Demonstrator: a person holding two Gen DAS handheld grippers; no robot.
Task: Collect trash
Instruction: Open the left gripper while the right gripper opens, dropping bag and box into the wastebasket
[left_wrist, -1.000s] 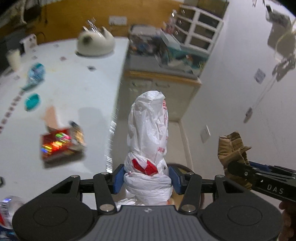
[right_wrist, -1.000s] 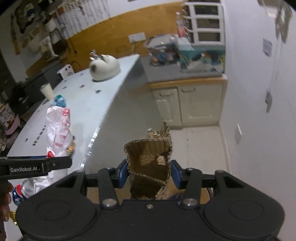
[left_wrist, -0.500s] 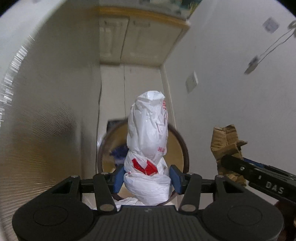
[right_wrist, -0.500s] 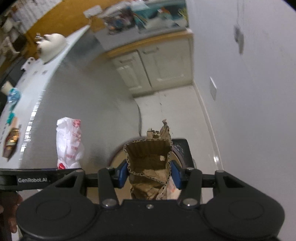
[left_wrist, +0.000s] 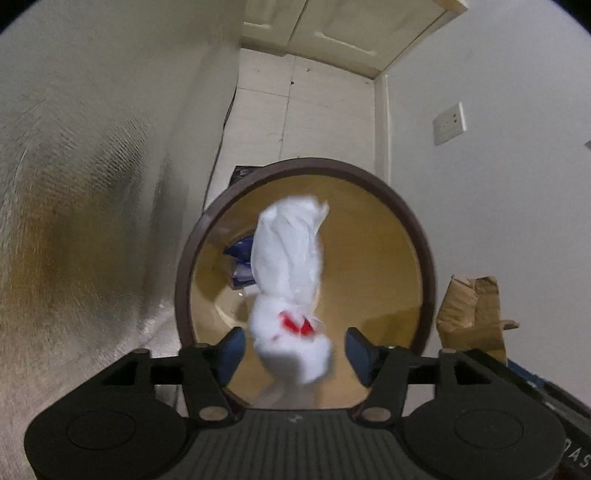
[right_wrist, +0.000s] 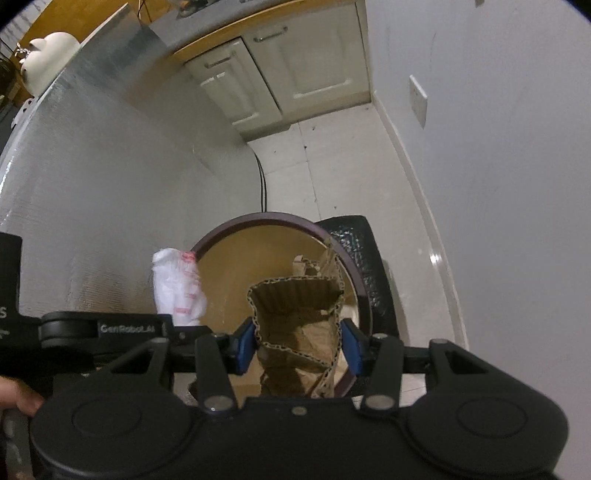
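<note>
A round bin with a dark brown rim (left_wrist: 417, 229) and tan inside stands on the floor, also in the right wrist view (right_wrist: 258, 219). My left gripper (left_wrist: 293, 350) is open right above it; the white plastic bag (left_wrist: 291, 280) with red print is blurred between the spread pads, loose over the bin mouth. The bag also shows in the right wrist view (right_wrist: 179, 284). My right gripper (right_wrist: 297, 345) is shut on a torn piece of brown cardboard (right_wrist: 299, 317), held over the bin's near right side. The cardboard shows in the left wrist view (left_wrist: 472, 317).
Blue wrappers (left_wrist: 240, 262) lie inside the bin. A silvery counter side (left_wrist: 92, 184) stands to the left, a white wall with a socket (left_wrist: 448, 123) to the right. Cream cabinet doors (right_wrist: 280, 70) close the far end. A black bag (right_wrist: 358, 254) lies behind the bin.
Both grippers tilted down closer over the bin. My left gripper's pads spread apart and the white bag came loose, dropping toward the bin. The right still holds the cardboard.
</note>
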